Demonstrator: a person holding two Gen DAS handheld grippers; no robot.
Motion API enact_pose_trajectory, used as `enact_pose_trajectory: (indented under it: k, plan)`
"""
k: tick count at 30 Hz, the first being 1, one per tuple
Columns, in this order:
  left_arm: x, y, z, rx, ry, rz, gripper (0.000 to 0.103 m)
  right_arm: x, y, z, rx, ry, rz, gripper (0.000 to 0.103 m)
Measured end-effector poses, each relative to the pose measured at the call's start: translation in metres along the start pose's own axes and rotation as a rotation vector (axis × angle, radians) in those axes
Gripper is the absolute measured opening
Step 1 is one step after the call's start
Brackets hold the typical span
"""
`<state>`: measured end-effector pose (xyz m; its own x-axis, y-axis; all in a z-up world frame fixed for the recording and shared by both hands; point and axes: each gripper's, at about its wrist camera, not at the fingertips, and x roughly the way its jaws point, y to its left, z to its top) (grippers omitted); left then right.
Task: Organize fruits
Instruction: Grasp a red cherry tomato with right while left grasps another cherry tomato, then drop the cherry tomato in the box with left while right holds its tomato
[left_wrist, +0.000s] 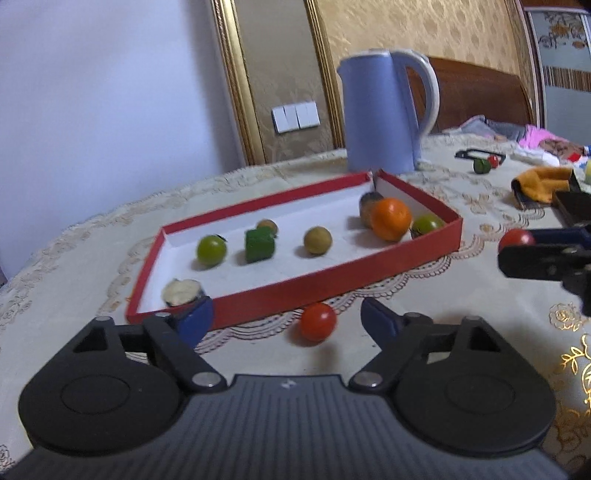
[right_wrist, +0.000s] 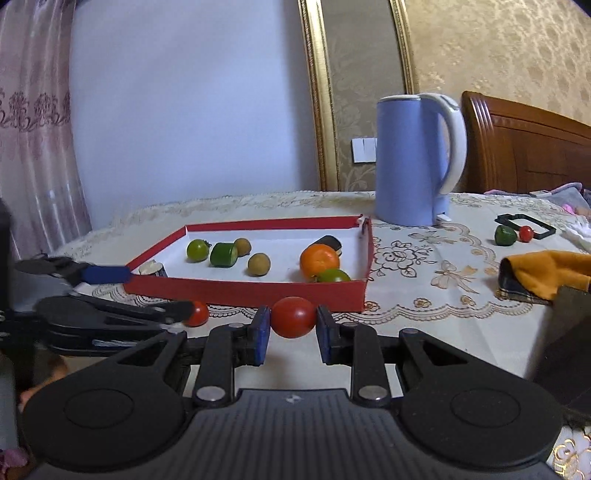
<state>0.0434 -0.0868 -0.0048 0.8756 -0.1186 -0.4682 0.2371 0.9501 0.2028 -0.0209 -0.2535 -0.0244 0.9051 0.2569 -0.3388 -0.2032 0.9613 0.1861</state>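
Observation:
A red box lid (left_wrist: 295, 291) (right_wrist: 243, 291) on the tablecloth holds an orange (left_wrist: 390, 218) (right_wrist: 319, 260), green tomatoes, a green cucumber chunk (left_wrist: 259, 245) (right_wrist: 224, 254), round tan fruits and dark-skinned slices. My left gripper (left_wrist: 286, 319) (right_wrist: 147, 291) is open, its fingers on either side of a red tomato (left_wrist: 317, 321) (right_wrist: 195, 313) lying in front of the lid. My right gripper (right_wrist: 292, 325) (left_wrist: 524, 243) is shut on another red tomato (right_wrist: 294, 316) (left_wrist: 516, 238), held just in front of the lid's near right part.
A blue kettle (left_wrist: 384, 110) (right_wrist: 417, 158) stands behind the lid. At the right lie a green fruit (right_wrist: 505, 235) and a small red one (right_wrist: 526, 232) by a black frame, an orange cloth (right_wrist: 546, 273) and a dark box (left_wrist: 576, 206).

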Motion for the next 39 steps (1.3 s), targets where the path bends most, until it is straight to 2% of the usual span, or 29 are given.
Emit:
enact_pose_trajectory:
  k: [1,2,6,7,12,18,25,30,39]
  plan:
    - [0.004,-0.002,0.001,0.0,0.017,0.002,0.075,-0.002,-0.001,0.0,0.002,-0.004,0.004,0.025]
    - [0.009,-0.003,0.001,-0.003,0.032,-0.001,0.066,-0.003,-0.002,0.0,0.006,-0.009,0.005,0.025]
    - [0.028,-0.004,0.001,-0.008,0.103,-0.01,0.049,-0.004,-0.004,-0.003,0.012,-0.014,0.019,0.025]
    - [0.03,-0.005,0.0,-0.008,0.107,-0.01,0.047,-0.004,-0.004,-0.004,0.013,-0.014,0.021,0.025]
    - [0.032,-0.009,0.002,-0.008,0.112,-0.036,0.025,-0.003,-0.006,-0.008,0.026,-0.014,0.03,0.025]
    - [0.019,-0.009,0.003,0.002,0.082,0.004,0.025,-0.007,-0.004,-0.008,0.024,-0.023,0.039,0.025]
    - [-0.006,0.026,0.023,-0.033,0.001,0.081,0.024,-0.013,0.0,-0.007,0.029,-0.04,0.057,0.025]
    - [0.004,0.041,0.038,-0.054,-0.004,0.138,0.024,-0.015,0.006,-0.007,0.02,-0.042,0.071,0.025]
    - [0.048,0.045,0.059,-0.045,0.029,0.204,0.025,-0.016,0.011,-0.006,0.016,-0.048,0.098,0.025]
